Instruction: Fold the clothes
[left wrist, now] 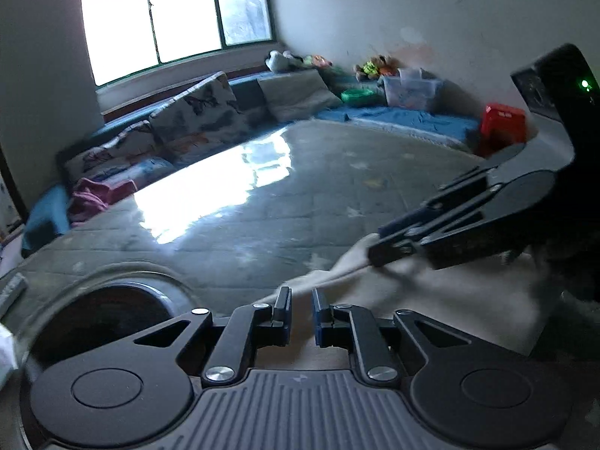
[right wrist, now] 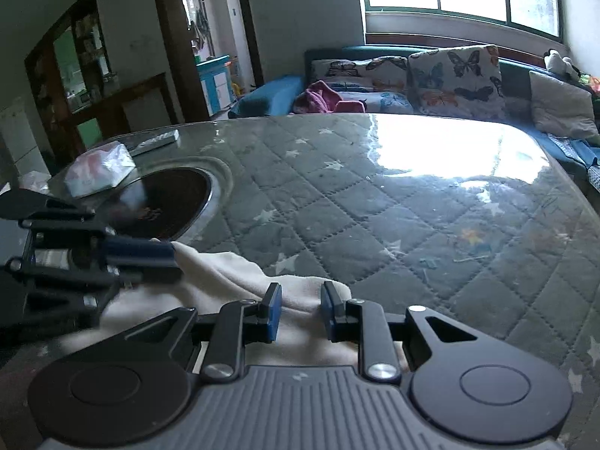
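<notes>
A cream-white garment (left wrist: 431, 292) lies bunched at the near edge of the quilted grey table (left wrist: 300, 202). My left gripper (left wrist: 302, 309) has its jaws narrowly apart with an edge of the cloth between the fingertips. It also shows in the right wrist view (right wrist: 172, 258), its fingers together on the cloth's left edge. My right gripper (right wrist: 300, 309) has its jaws a little apart over a fold of the garment (right wrist: 225, 273). In the left wrist view the right gripper (left wrist: 378, 243) looks closed on the cloth's raised edge.
A round dark cooktop (right wrist: 161, 202) is set into the table (right wrist: 412, 206) at the left. A white plastic bag (right wrist: 99, 168) and a remote (right wrist: 157, 138) lie beyond it. A sofa with butterfly cushions (right wrist: 453, 75) runs behind the table. A red stool (left wrist: 502, 123) stands at the right.
</notes>
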Available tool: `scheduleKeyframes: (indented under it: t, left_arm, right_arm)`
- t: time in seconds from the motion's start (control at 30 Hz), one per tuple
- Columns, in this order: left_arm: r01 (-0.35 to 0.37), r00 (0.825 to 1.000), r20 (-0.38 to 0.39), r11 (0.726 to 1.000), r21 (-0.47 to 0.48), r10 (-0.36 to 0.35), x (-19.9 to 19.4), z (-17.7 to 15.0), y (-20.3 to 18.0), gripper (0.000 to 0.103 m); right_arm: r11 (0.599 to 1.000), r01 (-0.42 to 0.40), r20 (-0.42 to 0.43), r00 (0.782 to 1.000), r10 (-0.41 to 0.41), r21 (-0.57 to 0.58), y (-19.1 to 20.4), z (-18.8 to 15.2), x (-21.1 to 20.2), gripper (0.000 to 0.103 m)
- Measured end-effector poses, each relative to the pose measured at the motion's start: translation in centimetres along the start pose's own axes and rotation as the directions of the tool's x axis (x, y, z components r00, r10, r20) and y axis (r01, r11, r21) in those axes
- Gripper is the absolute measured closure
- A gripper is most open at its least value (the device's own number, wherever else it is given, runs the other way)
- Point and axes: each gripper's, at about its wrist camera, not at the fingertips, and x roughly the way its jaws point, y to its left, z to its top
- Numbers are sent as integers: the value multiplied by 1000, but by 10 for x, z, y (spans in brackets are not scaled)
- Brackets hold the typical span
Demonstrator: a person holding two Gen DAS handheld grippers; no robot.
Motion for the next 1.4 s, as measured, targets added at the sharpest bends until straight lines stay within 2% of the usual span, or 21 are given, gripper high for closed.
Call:
scheduleKeyframes:
  t: [0.2, 0.4, 0.53, 0.67, 0.83, 1.0, 1.1, 1.13, 1.17, 1.33, 1.4]
  left_arm:
    - [-17, 998, -54, 1000, -19, 16, 27, 3, 1, 88]
    - [2, 999, -42, 998, -61, -5, 27, 1, 9, 88]
    - [15, 999, -30, 993, -114, -19, 24, 1, 19, 88]
    - [-46, 999, -14, 986, -162, 44, 9, -1, 34, 88]
    - [-115, 993, -5, 965, -238, 117, -26, -16, 58, 88]
    - [-114, 994, -28, 957, -267, 110, -50, -38, 59, 86]
    - [-106, 994, -39, 955, -277, 99, -52, -44, 55, 80]
    - [-109, 994, -44, 953, -282, 101, -50, -44, 54, 71]
    - [-111, 994, -46, 952, -285, 102, -47, -44, 54, 69]
    - [-106, 994, -47, 949, -295, 97, -31, -41, 53, 71]
    - [-109, 994, -46, 953, -283, 100, -27, -41, 49, 84]
  right_arm:
    - [997, 33, 1, 999, -33, -66, 11, -4, 6, 81]
    - [997, 30, 9, 1000, -30, -66, 15, 2, 1, 81]
    - [995, -15, 20, 1000, 17, -94, 30, 7, -2, 81]
    - [990, -26, -21, 1000, 24, -137, 43, 4, 13, 81]
    - [992, -20, -35, 999, 16, -125, 43, 5, 20, 81]
    - [988, -43, -18, 999, 41, -147, 52, 12, 13, 81]
    - [983, -70, -21, 998, 67, -168, 63, 15, 18, 81]
    - [982, -71, -25, 997, 68, -174, 67, 16, 22, 81]
    - [981, -72, -30, 997, 68, -178, 69, 16, 26, 81]
    - [980, -60, -46, 998, 52, -192, 75, 16, 41, 79]
    - [979, -55, -43, 998, 48, -195, 76, 15, 40, 79]
